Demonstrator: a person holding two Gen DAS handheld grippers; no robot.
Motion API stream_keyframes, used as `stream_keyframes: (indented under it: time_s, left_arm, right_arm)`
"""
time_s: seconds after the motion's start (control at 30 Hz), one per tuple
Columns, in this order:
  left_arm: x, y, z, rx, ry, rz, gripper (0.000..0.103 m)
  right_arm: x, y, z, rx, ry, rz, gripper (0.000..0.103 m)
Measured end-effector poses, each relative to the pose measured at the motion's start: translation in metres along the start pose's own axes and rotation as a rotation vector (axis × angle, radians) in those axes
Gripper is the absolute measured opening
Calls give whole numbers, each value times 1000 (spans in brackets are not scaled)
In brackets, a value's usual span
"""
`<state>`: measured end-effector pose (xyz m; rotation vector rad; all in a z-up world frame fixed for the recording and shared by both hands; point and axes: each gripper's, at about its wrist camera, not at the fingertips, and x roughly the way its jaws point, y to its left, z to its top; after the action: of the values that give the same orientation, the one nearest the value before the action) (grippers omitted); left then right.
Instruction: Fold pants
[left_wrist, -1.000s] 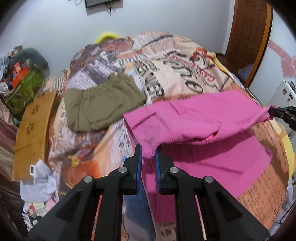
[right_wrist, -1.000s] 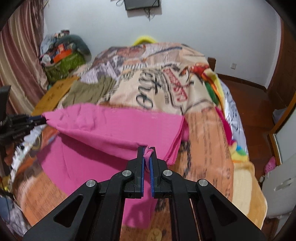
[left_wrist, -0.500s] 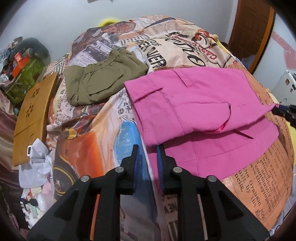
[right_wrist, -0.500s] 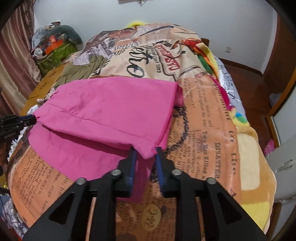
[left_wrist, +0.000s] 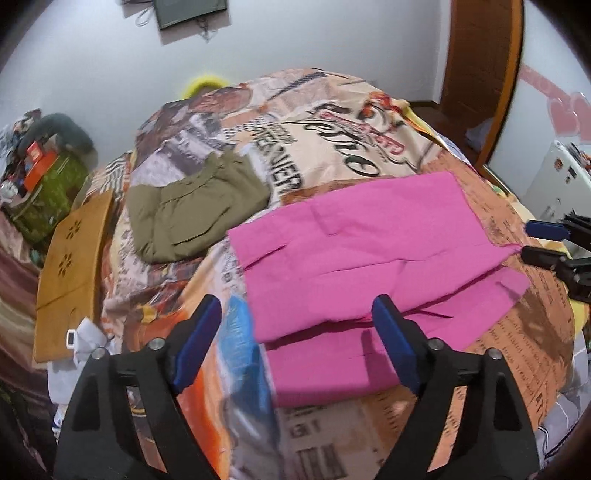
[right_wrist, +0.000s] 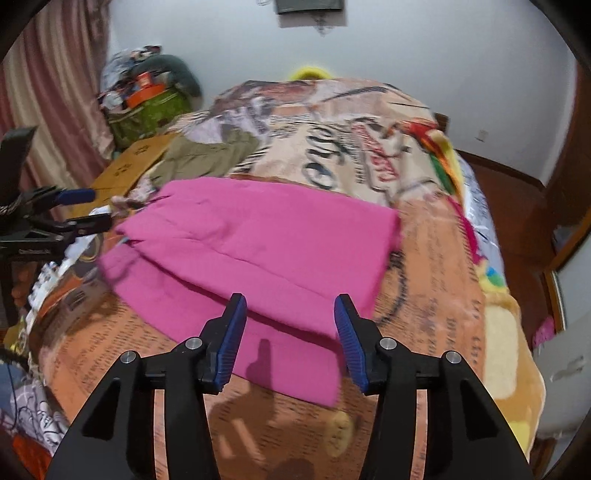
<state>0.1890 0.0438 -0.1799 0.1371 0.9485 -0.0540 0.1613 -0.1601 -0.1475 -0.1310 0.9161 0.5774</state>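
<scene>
The pink pants (left_wrist: 369, 258) lie folded over on the printed bedspread (left_wrist: 332, 140), the upper layer set back so a strip of the lower layer shows along the near edge. They also show in the right wrist view (right_wrist: 258, 251). My left gripper (left_wrist: 297, 343) is wide open and empty just above the pants' near left corner. My right gripper (right_wrist: 290, 336) is wide open and empty above the near edge on its side. Each gripper shows at the other view's edge: the right gripper (left_wrist: 546, 242) and the left gripper (right_wrist: 86, 208).
Folded olive-green pants (left_wrist: 192, 214) lie on the bed beyond the pink ones. A wooden board (left_wrist: 70, 266) leans at the bed's left side, with a cluttered green bag (left_wrist: 48, 184) behind it. A wooden door (left_wrist: 480, 66) stands at the right.
Both grippers let go of the pink pants, opened wide and drew back. The lifted upper layer now rests flat on the lower one.
</scene>
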Motion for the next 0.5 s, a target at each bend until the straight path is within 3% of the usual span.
stream_keyframes:
  time_s: [0.1, 0.3, 0.5]
  left_arm:
    - [11, -15, 2, 47, 31, -15, 88]
    - [38, -34, -5, 109, 106, -31, 88]
    - [49, -38, -2, 121, 119, -40, 88]
  right_arm:
    - [12, 18, 3, -56, 12, 35, 54]
    - [42, 35, 3, -122, 74, 74, 54]
    - [64, 39, 7, -138, 87, 79, 54]
